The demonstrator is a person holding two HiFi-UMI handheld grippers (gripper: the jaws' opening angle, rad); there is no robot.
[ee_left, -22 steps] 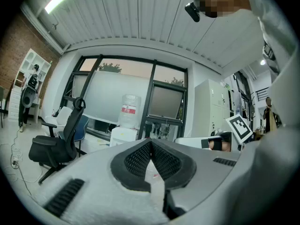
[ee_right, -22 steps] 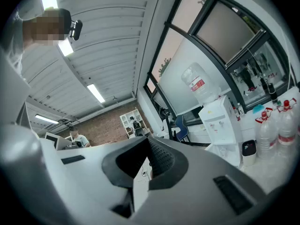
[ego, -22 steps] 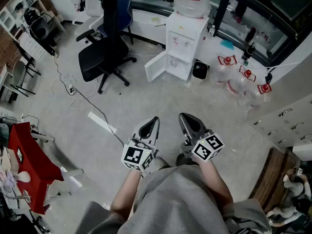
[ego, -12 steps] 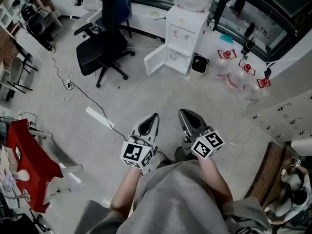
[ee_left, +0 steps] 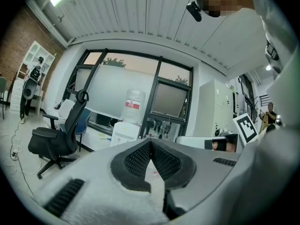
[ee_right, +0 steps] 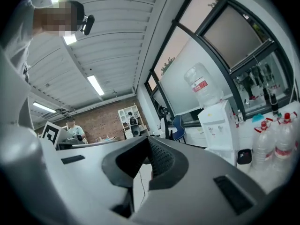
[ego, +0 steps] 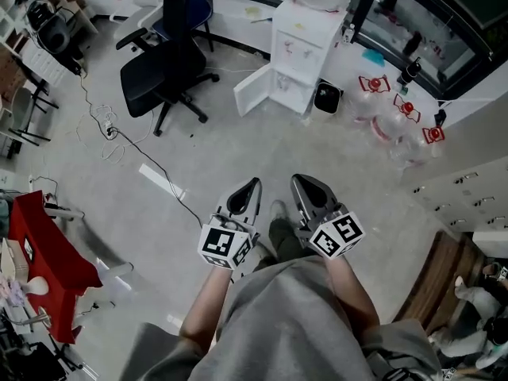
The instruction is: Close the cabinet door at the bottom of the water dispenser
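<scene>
A grey concrete floor (ego: 238,145) fills the office, with a black wheeled office chair (ego: 159,70) off to the left and clear spare water bottles with red caps (ego: 393,121) by the window wall. The white floor-standing water dispenser (ego: 305,54) stands at the far side, and its white bottom cabinet door (ego: 252,92) hangs swung out to the left, well apart from both tools.

The left tongs (ego: 252,184) and the right tongs (ego: 299,181) are held level in front of the person, each with its tips closed together and nothing between them.

The step in hand looks like the approach; closing has not begun. The next move likely calls for walking up to the dispenser and pressing one closed pair against the door's outer face to swing it shut.

The bottle on top is cut off by the frame edge, the cabinet's inside is too small to read, and both gripper views hide the door behind the tongs' own bodies.
</scene>
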